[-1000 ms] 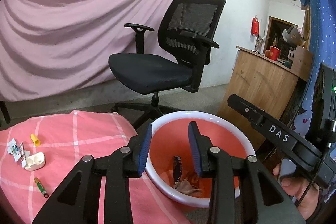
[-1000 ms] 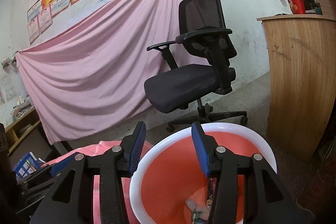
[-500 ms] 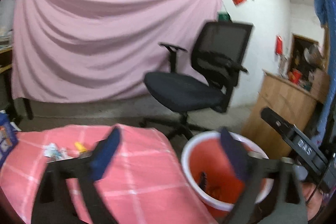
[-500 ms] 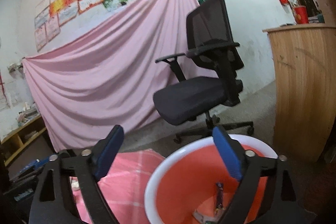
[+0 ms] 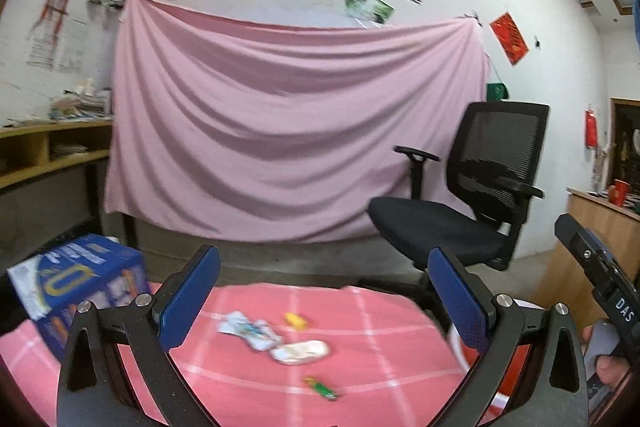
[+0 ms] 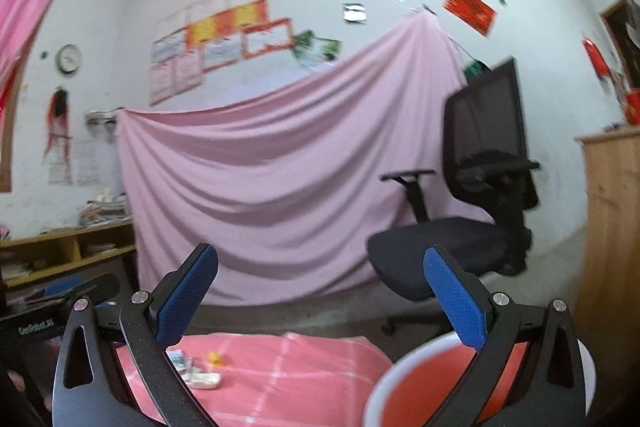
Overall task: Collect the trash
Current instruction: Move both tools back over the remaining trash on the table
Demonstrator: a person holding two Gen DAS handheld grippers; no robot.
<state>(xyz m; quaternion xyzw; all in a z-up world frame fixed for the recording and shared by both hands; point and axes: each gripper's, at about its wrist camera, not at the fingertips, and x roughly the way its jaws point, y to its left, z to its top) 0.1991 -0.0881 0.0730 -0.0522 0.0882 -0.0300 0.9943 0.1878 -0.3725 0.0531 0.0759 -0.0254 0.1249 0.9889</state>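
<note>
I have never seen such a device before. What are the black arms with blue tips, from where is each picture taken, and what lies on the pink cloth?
There is no robot here. A person holds a hand tool in each hand, and each tool ends in a two-finger claw with blue pads. A small camera on each tool looks forward along its fingers, so one picture comes from the left claw and the other from the right claw. Both claws are open and hold nothing.

On the pink checked cloth lie pieces of trash: a crumpled wrapper, a white scrap, a small yellow piece and a green stick. A blue box stands at the left. The red bucket with a white rim is at the right, probably for the trash.
</note>
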